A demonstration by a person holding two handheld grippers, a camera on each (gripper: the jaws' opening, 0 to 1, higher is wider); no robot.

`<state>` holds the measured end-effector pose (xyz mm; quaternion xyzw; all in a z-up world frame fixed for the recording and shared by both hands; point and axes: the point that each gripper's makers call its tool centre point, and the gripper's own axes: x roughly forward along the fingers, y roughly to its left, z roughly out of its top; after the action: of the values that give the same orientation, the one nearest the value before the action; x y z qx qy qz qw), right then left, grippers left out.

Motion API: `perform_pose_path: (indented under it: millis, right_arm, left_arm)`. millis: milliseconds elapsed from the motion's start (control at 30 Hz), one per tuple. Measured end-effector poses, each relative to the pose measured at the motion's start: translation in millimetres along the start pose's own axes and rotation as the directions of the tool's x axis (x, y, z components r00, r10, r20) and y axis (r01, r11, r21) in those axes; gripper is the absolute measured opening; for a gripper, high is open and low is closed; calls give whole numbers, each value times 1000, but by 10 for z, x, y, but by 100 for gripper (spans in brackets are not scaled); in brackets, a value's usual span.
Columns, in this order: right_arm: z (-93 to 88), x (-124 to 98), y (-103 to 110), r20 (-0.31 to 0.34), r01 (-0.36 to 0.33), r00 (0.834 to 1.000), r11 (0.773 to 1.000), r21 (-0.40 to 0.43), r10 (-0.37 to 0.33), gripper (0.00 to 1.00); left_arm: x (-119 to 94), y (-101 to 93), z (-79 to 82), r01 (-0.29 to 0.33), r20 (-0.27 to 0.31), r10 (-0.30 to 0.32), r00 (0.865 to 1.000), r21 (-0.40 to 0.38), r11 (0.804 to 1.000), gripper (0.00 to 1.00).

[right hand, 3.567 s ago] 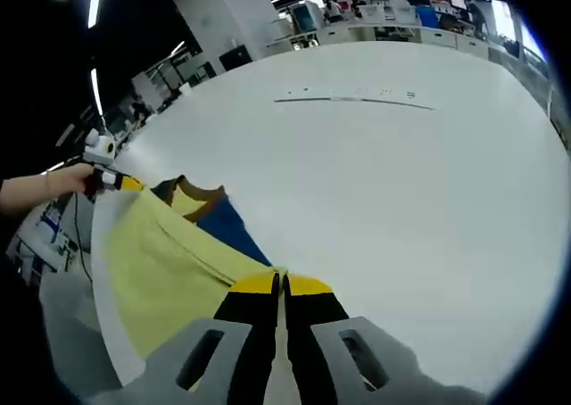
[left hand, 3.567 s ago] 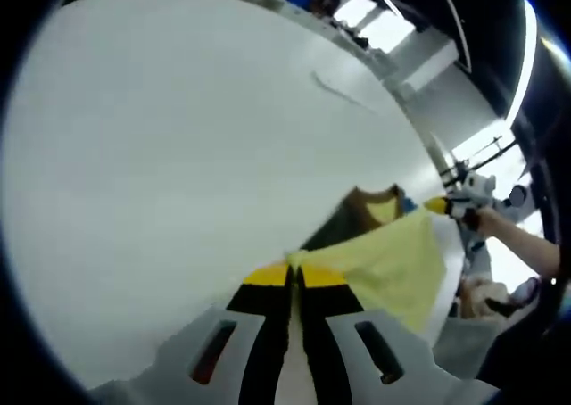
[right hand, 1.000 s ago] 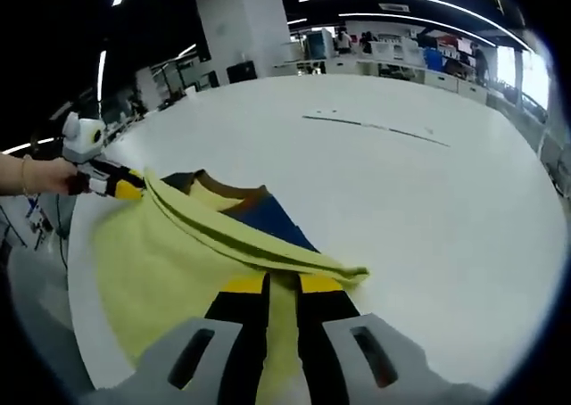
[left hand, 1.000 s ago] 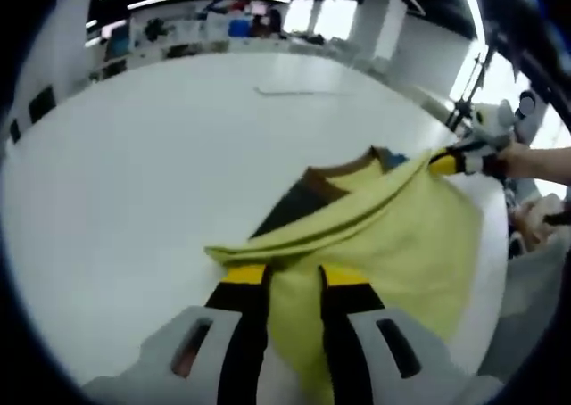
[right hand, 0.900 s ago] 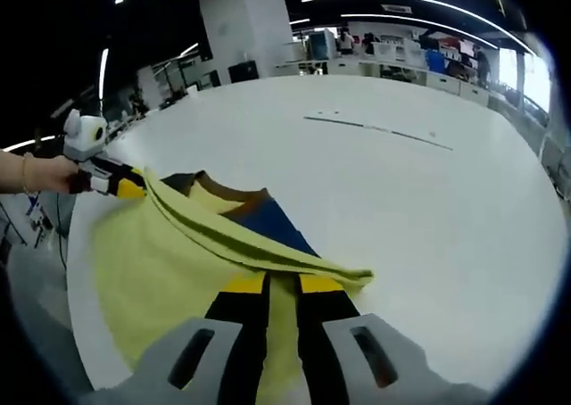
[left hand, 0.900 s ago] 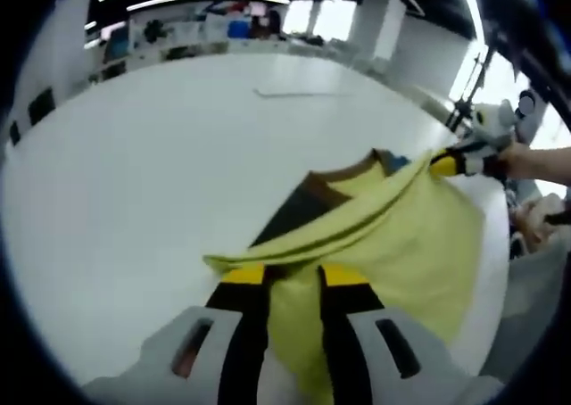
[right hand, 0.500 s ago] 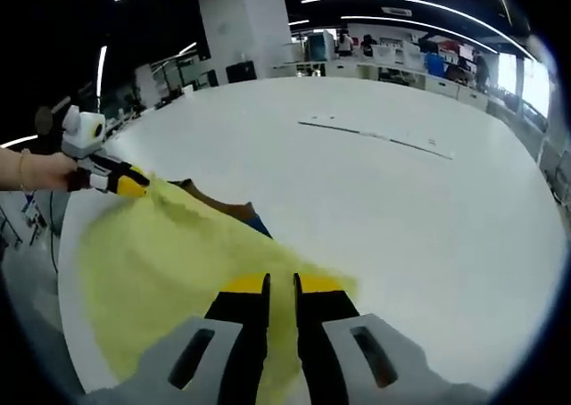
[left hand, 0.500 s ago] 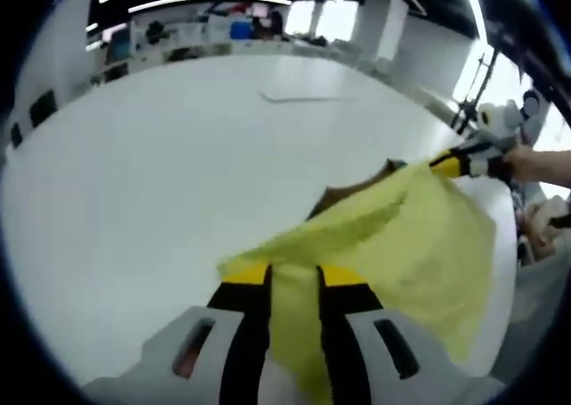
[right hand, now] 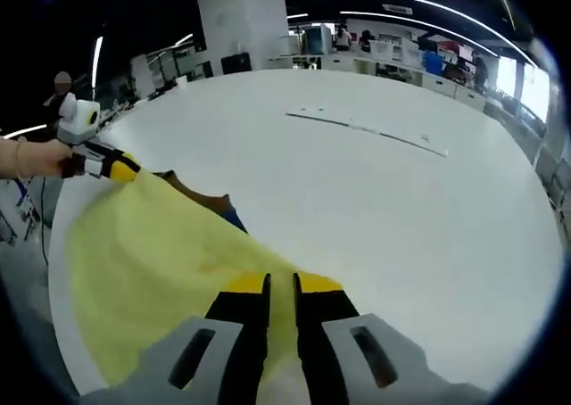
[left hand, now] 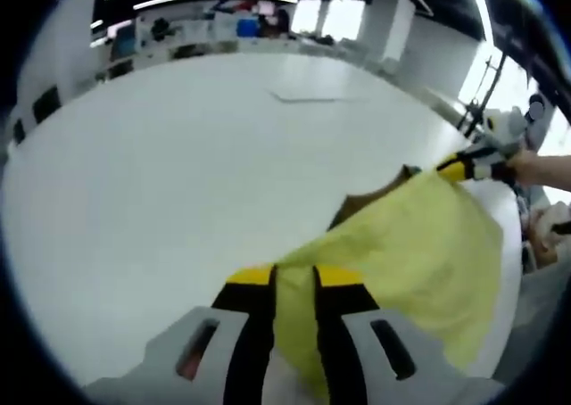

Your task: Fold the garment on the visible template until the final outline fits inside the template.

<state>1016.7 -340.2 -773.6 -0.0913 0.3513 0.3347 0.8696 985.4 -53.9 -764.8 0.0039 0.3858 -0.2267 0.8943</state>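
Both the left gripper (left hand: 293,278) and right gripper (right hand: 281,285) pinch edges of the yellow garment (right hand: 152,262), holding it stretched between them just above the white surface (right hand: 375,209), apparently to lay a fold flat.

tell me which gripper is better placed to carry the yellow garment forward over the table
Neither alone: the left gripper and the right gripper each pinch a corner of the yellow garment, stretched between them, so both should move together.
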Motion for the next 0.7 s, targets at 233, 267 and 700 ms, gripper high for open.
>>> perform_pose_path:
  millis: [233, 267, 700]
  right_arm:
    - [53, -152, -30, 22, 22, 1000, 1000, -6, -22, 12]
    - [52, -201, -28, 30, 24, 999, 1000, -6, -24, 12]
    - [-518, -964, 118, 74, -18, 997, 993, 120, 9, 12]
  left_arm:
    - [-104, 44, 37, -17, -9, 17, 1000, -5, 1000, 24]
    - [-157, 48, 39, -17, -5, 17, 1000, -13, 1000, 25]
    - [-1027, 47, -713, -49, 26, 55, 998, -188, 981, 28]
